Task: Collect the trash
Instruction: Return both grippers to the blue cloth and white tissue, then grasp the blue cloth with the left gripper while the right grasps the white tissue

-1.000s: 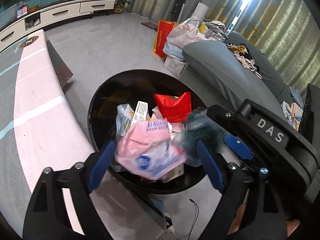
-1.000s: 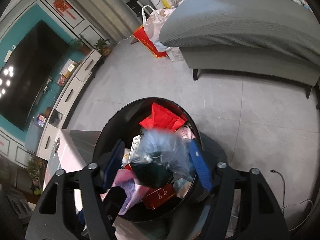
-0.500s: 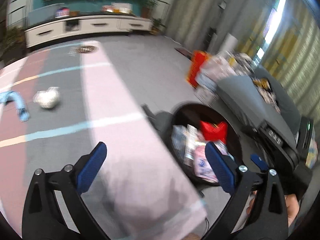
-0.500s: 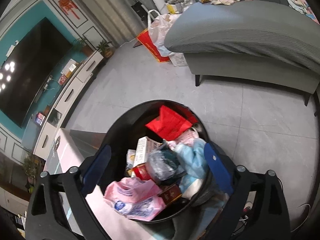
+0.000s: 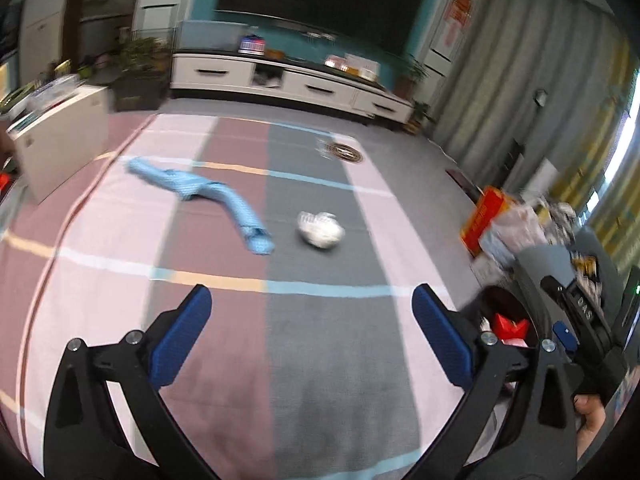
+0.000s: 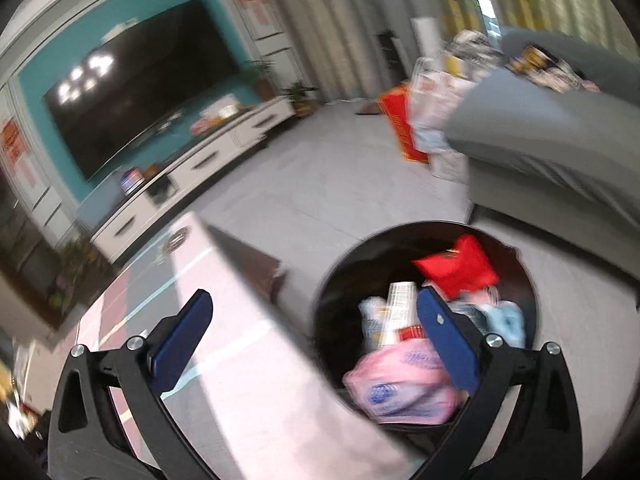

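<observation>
Left wrist view: both grippers' jaws wide apart, empty, left gripper (image 5: 312, 320), right gripper (image 6: 316, 324)

Bright daylight, heavy motion blur, fisheye-warped dark edges

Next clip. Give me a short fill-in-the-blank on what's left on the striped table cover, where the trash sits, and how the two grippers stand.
1. Both the left gripper and the right gripper are ____ and hold nothing.
2. On the striped cover, the crumpled white wad lies beside a light ____ cloth.
3. The pink bag and the red packet lie inside a round ____ bin.

Missing words: open; blue; black
</observation>
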